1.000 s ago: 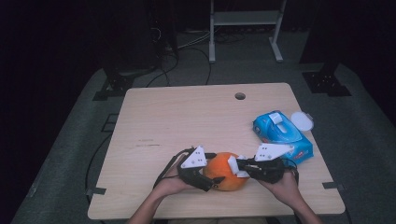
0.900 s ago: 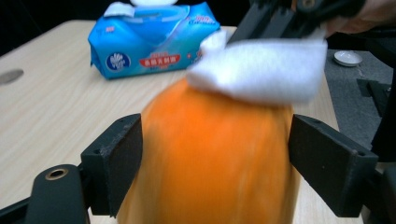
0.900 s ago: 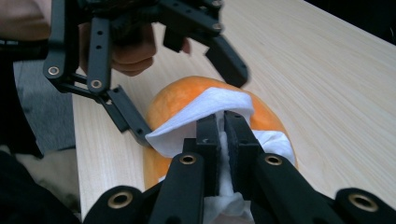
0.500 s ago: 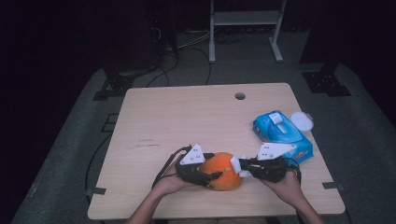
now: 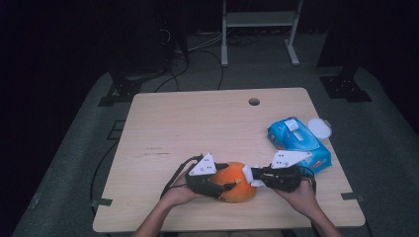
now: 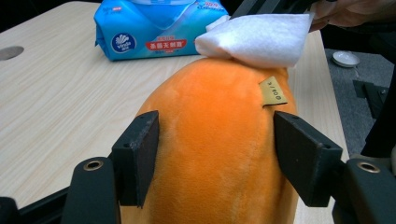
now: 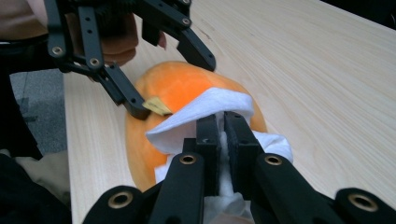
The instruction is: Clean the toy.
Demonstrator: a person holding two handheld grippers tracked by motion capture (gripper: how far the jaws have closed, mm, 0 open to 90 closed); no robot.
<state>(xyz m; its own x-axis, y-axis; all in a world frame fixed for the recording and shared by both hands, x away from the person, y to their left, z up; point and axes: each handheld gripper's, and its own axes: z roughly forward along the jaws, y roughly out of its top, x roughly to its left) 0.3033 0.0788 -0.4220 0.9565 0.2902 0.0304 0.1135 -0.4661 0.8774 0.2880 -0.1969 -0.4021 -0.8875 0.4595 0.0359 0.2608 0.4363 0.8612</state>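
An orange plush toy (image 5: 233, 181) lies near the table's front edge. My left gripper (image 5: 225, 177) is shut on it, one jaw pressing each flank of the plush (image 6: 210, 135). A small tan tag (image 6: 273, 91) is sewn to its side. My right gripper (image 5: 253, 176) is shut on a folded white wipe (image 7: 205, 116), which it holds against the plush's (image 7: 177, 88) right end. The wipe (image 6: 257, 37) rests on the far end of the toy in the left gripper view. The left gripper (image 7: 170, 77) straddles the plush in the right gripper view.
A blue pack of wet wipes (image 5: 299, 140) lies right of the toy, its round white lid (image 5: 320, 128) flipped open. The pack (image 6: 154, 28) sits behind the plush. A cable hole (image 5: 254, 101) is near the table's far edge.
The right gripper with the wipe has shifted slightly along the plush's right end. The left gripper keeps its hold and the plush stays in place.
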